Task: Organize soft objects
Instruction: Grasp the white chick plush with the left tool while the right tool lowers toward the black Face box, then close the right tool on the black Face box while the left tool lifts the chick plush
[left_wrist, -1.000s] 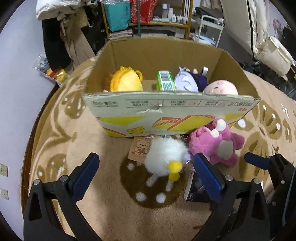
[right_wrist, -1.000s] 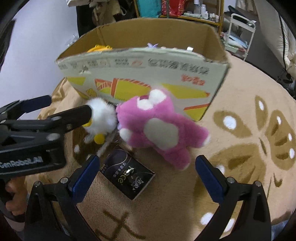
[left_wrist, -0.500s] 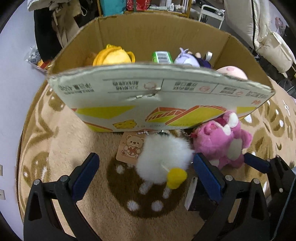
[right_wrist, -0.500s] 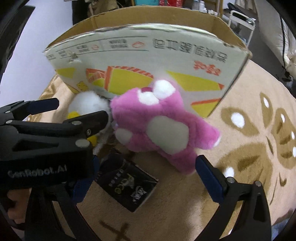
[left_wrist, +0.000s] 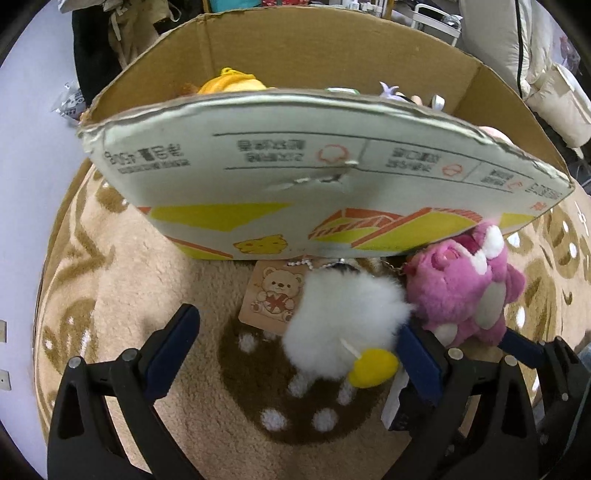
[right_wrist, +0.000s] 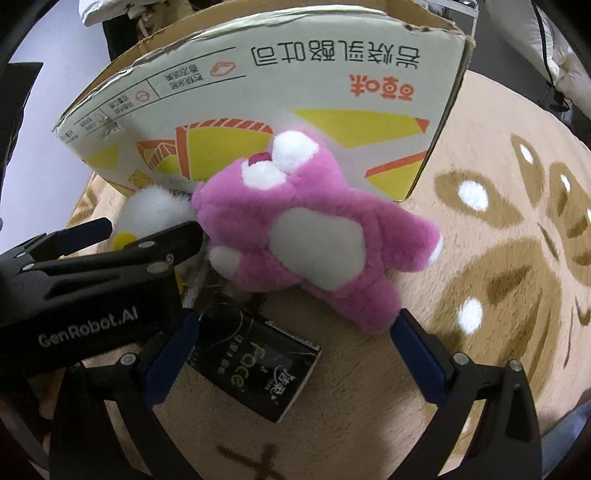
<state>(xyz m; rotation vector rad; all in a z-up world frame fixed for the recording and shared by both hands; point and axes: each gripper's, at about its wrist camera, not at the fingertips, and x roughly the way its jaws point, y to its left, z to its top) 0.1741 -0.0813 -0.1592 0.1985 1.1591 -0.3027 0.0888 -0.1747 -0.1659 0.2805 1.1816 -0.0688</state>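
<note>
Everything here sits around the cardboard box (left_wrist: 280, 177), so I'll use that as the reference. Right at the foot of its printed front wall lies a fluffy white plush (left_wrist: 343, 325) with a round yellow bit at its near end and a bear-print paper tag (left_wrist: 271, 297) on a bead chain. Touching it on the side is a pink bear plush (right_wrist: 303, 236): shaggy magenta fur, white belly patch, white muzzle and paws, lying on its back on the beige carpet (right_wrist: 498, 258). A black packet (right_wrist: 255, 369) lies flat just in front of the bear, further from the box.

Left claw (left_wrist: 295, 354) is spread wide and empty, with the white plush between its fingers. Right claw (right_wrist: 291, 358) is also wide open, holding nothing, hovering at the bear's feet. Inside the box a yellow plush (left_wrist: 232, 81) peeks over the wall.
</note>
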